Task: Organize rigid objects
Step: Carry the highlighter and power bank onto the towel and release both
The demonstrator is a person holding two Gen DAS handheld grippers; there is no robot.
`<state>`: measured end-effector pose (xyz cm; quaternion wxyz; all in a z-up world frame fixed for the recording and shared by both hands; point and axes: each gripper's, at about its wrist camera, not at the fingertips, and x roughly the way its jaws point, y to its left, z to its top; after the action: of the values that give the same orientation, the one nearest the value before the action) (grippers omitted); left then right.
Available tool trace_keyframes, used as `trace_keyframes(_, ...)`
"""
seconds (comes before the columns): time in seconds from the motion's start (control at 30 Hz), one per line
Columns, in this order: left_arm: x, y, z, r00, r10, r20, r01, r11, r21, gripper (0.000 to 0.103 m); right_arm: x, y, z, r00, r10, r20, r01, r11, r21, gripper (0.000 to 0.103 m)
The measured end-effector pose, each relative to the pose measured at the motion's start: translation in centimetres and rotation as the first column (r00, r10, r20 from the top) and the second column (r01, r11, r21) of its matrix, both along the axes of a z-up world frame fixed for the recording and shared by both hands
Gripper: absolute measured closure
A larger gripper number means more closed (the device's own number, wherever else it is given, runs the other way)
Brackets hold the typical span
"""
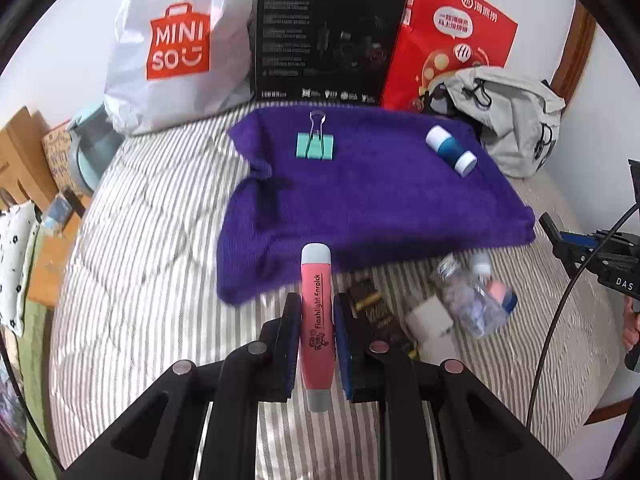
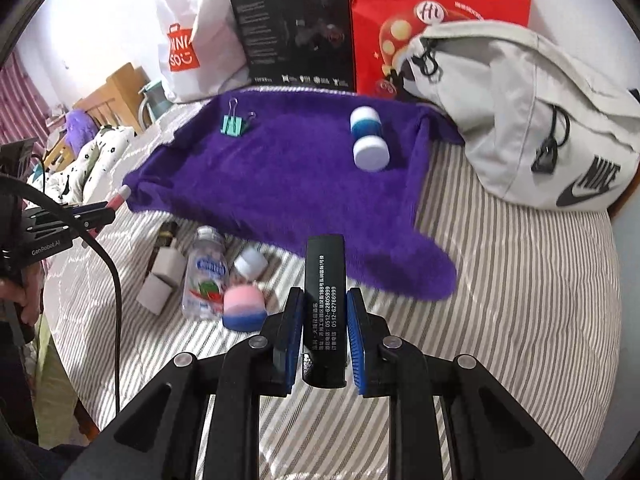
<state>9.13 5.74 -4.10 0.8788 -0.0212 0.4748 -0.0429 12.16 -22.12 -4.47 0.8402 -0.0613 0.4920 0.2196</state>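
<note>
Pink flashlight (image 1: 316, 320), grey-capped at both ends, lies lengthwise between the blue pads of the left gripper (image 1: 316, 308), which is clamped on its middle above the striped bedcover (image 1: 140, 240). The right gripper (image 2: 324, 312) likewise pinches one black printed box (image 2: 324, 312), held upright between its pads. On the purple towel (image 2: 280, 184) lie two items, well apart: one green binder clip (image 2: 234, 124) and one blue bottle with white ends (image 2: 368, 140). Just beside the towel's near edge is a loose cluster: one clear plastic bottle (image 2: 206, 272), one pink-and-blue sponge ball (image 2: 243, 308), two pale blocks (image 2: 160, 280), and a small white-capped item (image 2: 250, 262). A dark packet (image 1: 376, 312) is partly hidden behind the left finger; its kind cannot be made out.
</note>
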Motion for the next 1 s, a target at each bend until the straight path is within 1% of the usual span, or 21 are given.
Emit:
trace_keyframes(0.2,2.2,0.0,1.3,1.0,-0.013,0.024,0.013,1.0,-0.009,0.087,2.1,0.3,0.8,1.0,0.0,0.019,0.0,1.0,0.009,0.081)
trace_keyframes(0.27,3.4,-0.1,1.4,0.999,-0.017,0.028,0.017,1.0,0.001,0.087,3.2,0.5,0.9,1.0,0.0,0.017,0.0,1.0,0.011,0.081)
trace_keyframes(0.4,5.6,-0.1,1.2,0.999,-0.023,0.024,0.023,1.0,-0.005,0.087,4.9,0.9,0.9,1.0,0.0,0.013,0.0,1.0,0.014,0.081)
trace_keyframes(0.5,7.7,0.0,0.4,1.0,-0.023,0.007,0.023,1.0,-0.006,0.087,6.3,1.3,0.6,1.0,-0.002,0.01,0.002,1.0,-0.001,0.081)
trace_keyframes(0.77,11.8,0.0,-1.6,0.999,-0.02,-0.025,0.02,1.0,-0.022,0.087,10.1,2.3,-2.6,0.999,-0.002,-0.048,-0.001,0.998,-0.056,0.081)
trace_keyframes(1.0,13.9,-0.1,-3.4,0.998,-0.023,-0.058,0.022,1.0,-0.021,0.087,11.3,3.0,-4.8,0.997,0.003,-0.076,-0.01,0.995,-0.098,0.081)
